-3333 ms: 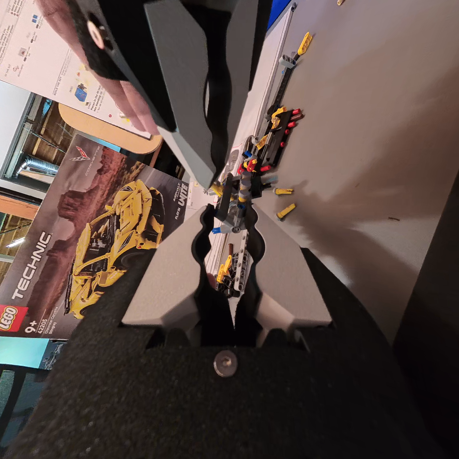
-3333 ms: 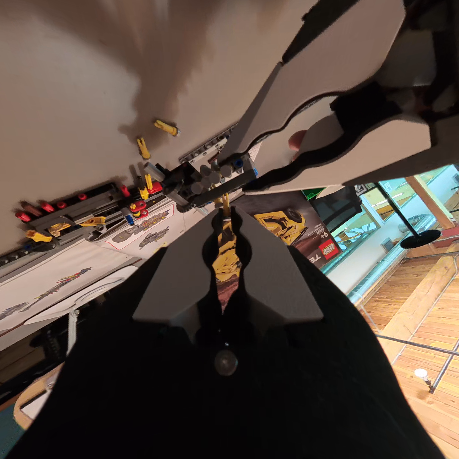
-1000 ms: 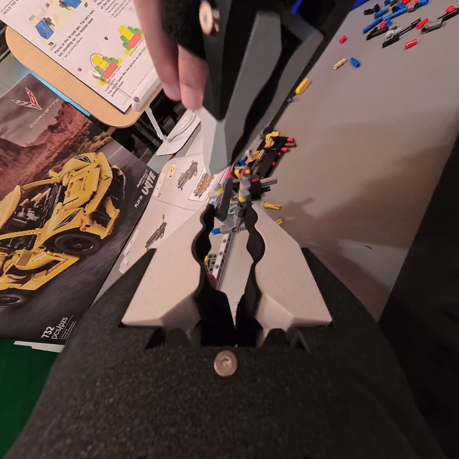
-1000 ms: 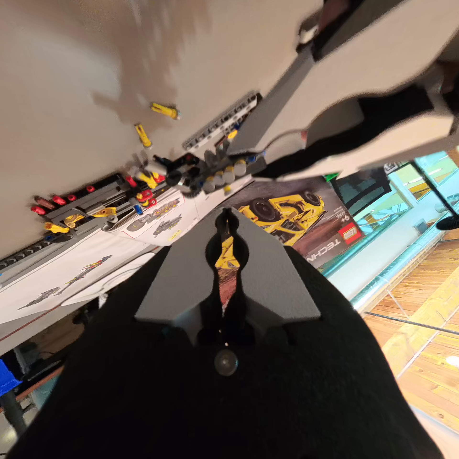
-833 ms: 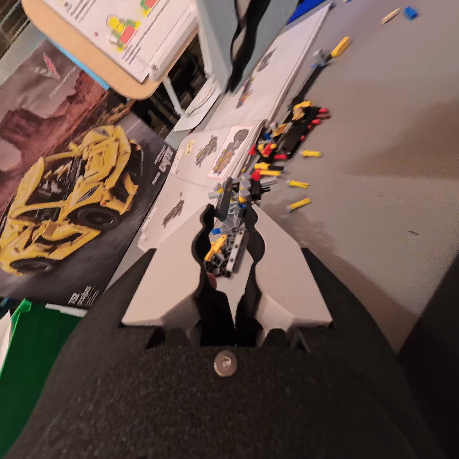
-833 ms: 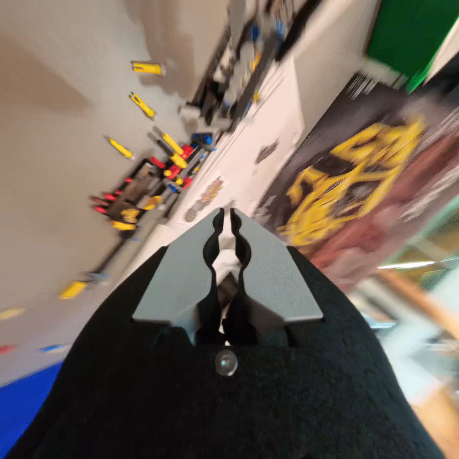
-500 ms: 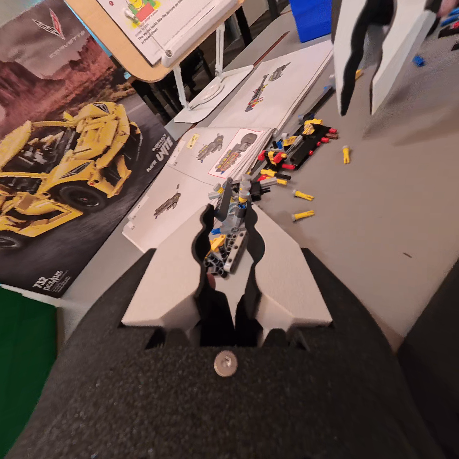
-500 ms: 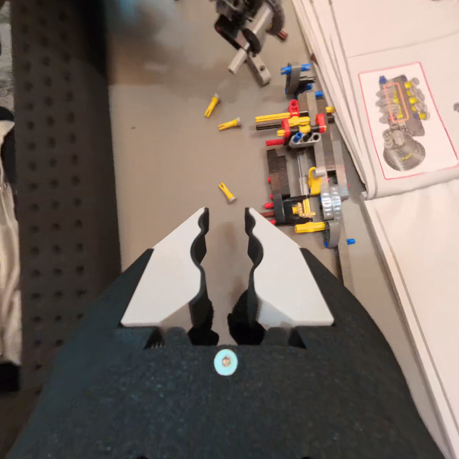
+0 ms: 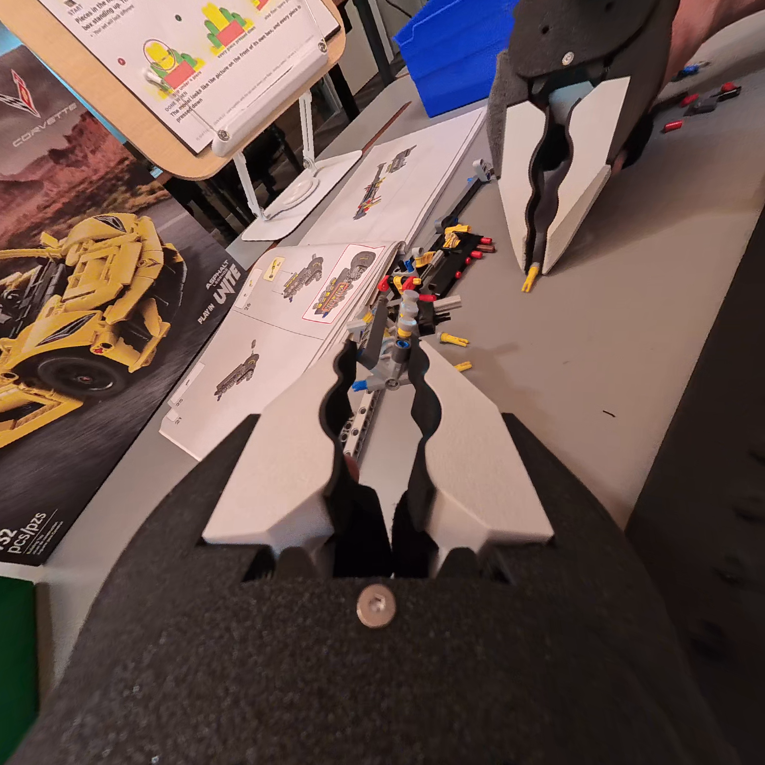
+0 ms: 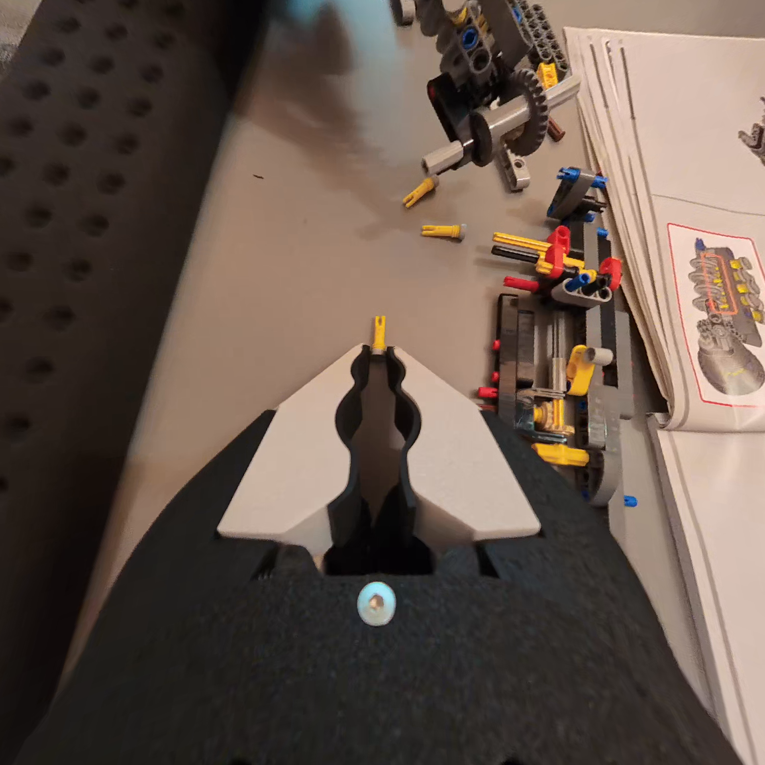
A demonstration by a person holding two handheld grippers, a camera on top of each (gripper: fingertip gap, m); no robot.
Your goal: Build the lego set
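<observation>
The right gripper (image 10: 377, 350) is down at the grey table (image 10: 289, 256), tips pinched on the grey end of a yellow pin (image 10: 378, 331), the split end poking out ahead; seen from the left wrist view it comes in steeply, nearly vertical, pin end touching the tabletop. The left gripper (image 9: 383, 356) is held low and level, jaws closed on the grey sub-assembly (image 9: 393, 331) and keeping it up off the table, probably so a hole is on offer for that pin. Two more yellow pins (image 10: 443, 229) lie near, the black chassis section (image 10: 550, 372) beside the open instruction booklet (image 10: 703, 289); likely laid out within easy reach. Next call, by the look of it: lift and carry the pin across.
</observation>
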